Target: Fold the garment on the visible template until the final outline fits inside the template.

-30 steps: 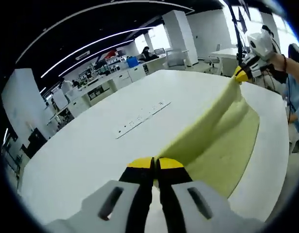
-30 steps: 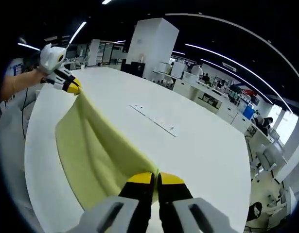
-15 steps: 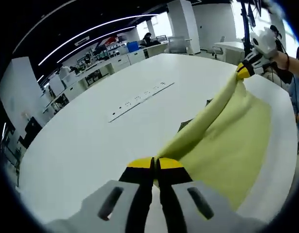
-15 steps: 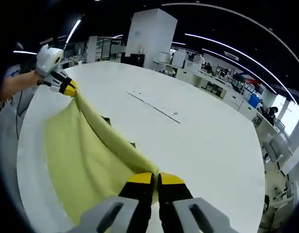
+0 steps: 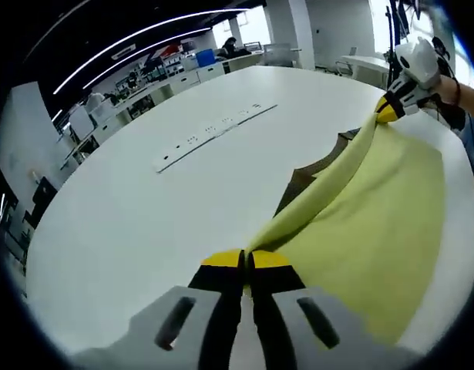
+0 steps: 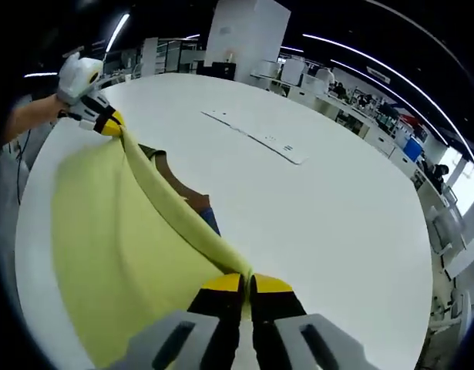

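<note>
A pale yellow garment (image 5: pixel 368 223) hangs stretched between my two grippers above a white table (image 5: pixel 144 200). My left gripper (image 5: pixel 245 260) is shut on one corner of its upper edge. My right gripper (image 6: pixel 245 284) is shut on the other corner. The garment (image 6: pixel 113 239) drapes down toward the table's near edge. In the left gripper view the right gripper (image 5: pixel 389 109) shows at the far end of the cloth, a hand on it. The left gripper (image 6: pixel 105 123) shows likewise in the right gripper view. A dark brown template (image 5: pixel 310 171) lies on the table, partly hidden behind the cloth; the template (image 6: pixel 179 185) shows a blue patch beside it.
A long white strip with small dark marks (image 5: pixel 213 132) lies along the middle of the table; the strip (image 6: pixel 256 137) is well beyond the cloth. Desks, chairs and a white pillar (image 6: pixel 244 38) stand around the room. A person's forearm (image 5: pixel 460 92) is at the right.
Both grippers have carried the garment's top edge forward and lower over the table. The brown template, hidden a second ago, now shows behind the cloth.
</note>
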A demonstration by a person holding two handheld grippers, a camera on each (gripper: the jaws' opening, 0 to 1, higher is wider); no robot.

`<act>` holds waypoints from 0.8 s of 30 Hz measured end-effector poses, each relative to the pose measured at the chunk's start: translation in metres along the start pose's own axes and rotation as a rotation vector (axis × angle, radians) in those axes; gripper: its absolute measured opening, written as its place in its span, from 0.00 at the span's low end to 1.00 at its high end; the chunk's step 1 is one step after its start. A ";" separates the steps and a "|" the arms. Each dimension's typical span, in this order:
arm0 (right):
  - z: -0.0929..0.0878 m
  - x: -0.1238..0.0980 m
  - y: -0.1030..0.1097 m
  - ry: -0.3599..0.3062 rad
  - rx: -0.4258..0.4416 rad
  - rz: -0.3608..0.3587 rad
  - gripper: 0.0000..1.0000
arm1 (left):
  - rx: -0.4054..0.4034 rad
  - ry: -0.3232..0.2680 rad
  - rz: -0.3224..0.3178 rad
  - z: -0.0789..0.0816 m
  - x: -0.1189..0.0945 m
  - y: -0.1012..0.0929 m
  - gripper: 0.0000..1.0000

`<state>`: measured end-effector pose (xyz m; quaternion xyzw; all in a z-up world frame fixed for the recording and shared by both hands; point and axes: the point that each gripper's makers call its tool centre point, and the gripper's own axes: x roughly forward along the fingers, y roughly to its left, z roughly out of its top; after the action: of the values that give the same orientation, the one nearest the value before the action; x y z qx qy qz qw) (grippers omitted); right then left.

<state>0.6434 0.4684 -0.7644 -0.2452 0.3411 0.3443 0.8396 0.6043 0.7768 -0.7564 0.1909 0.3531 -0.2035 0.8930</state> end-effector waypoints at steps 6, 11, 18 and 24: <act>-0.006 0.005 0.000 0.007 0.021 0.017 0.00 | -0.016 0.009 -0.012 -0.006 0.005 -0.002 0.00; -0.005 0.003 0.001 0.000 0.080 0.029 0.02 | -0.017 0.005 -0.005 -0.005 0.007 0.001 0.02; -0.004 -0.003 0.004 0.021 0.058 0.028 0.14 | 0.022 0.003 -0.013 -0.006 0.000 0.005 0.15; -0.008 -0.009 0.010 0.057 -0.042 0.033 0.21 | 0.053 -0.025 -0.066 -0.009 -0.009 -0.002 0.20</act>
<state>0.6278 0.4661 -0.7647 -0.2670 0.3615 0.3581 0.8184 0.5926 0.7817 -0.7561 0.2003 0.3423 -0.2444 0.8848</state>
